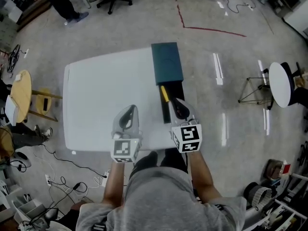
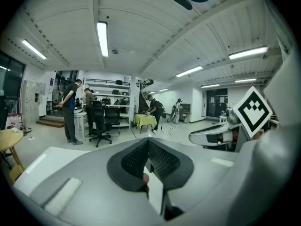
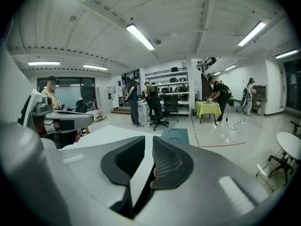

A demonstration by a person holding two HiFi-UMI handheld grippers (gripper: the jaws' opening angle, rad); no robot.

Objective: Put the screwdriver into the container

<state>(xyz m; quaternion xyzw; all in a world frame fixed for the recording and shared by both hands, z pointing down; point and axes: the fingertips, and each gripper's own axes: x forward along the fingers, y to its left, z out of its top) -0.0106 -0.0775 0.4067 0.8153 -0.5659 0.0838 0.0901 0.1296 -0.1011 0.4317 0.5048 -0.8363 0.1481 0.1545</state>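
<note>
Right gripper point(image 1: 179, 105): jaws slightly parted, empty. Left gripper point(image 1: 129, 110): jaws pinched together, empty. Screwdriver point(image 1: 164, 94), yellow handle, lies just beside right jaws at 11 o'clock, long axis 12–6, on dark strip at 6 o'clock of teal container point(image 1: 166, 61). Right hand nearer.

Btm of screwdriver point(image 1: 164, 94) & pt of container point(image 1: 176, 88) hidden by right gripper point(image 1: 179, 106). Far-off people point(image 3: 135, 101) too small to make out.

Yellow-handled screwdriver point(image 1: 164, 94) lies inside the dark container point(image 1: 176, 89).
</note>
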